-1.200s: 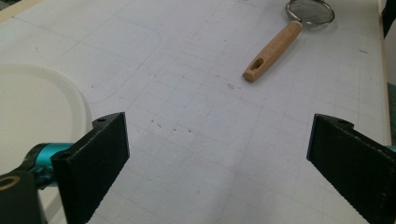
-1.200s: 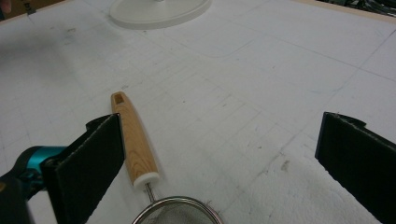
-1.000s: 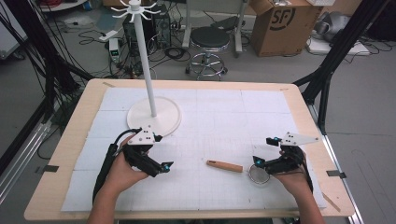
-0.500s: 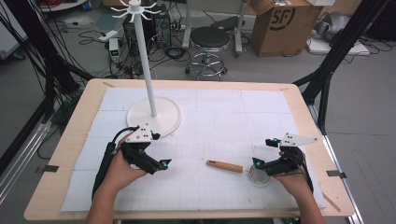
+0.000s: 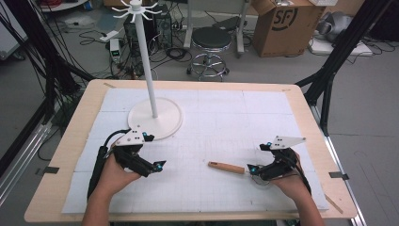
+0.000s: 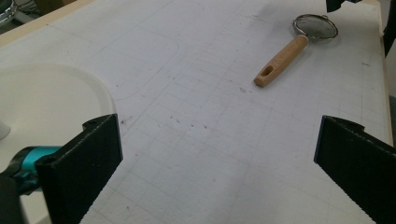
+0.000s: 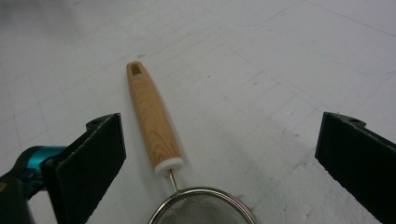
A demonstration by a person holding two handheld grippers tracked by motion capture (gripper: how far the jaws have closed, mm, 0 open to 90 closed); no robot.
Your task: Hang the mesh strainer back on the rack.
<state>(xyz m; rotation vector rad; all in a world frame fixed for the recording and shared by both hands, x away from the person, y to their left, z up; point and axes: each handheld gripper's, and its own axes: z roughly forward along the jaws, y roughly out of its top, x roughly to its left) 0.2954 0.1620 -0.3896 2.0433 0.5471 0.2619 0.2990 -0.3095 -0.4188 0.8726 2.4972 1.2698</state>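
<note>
Two grippers sit low over the white mat on the counter (image 5: 75,141), both with jaws spread wide and holding nothing. The small strainer (image 7: 156,126) lies flat on the mat, well to the right of the white stand (image 5: 155,117), wooden handle pointing back toward it. The right gripper (image 5: 254,169) hovers right over the mesh bowl, probably lining up a grab. The left gripper (image 5: 157,165) waits just in front of the stand's base, seemingly idle.

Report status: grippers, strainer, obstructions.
Left gripper open, empty. Right gripper open over small wooden-handled metal mesh strainer, flat on the mat, ungripped. White hook stand far left, not obstructing.
</note>
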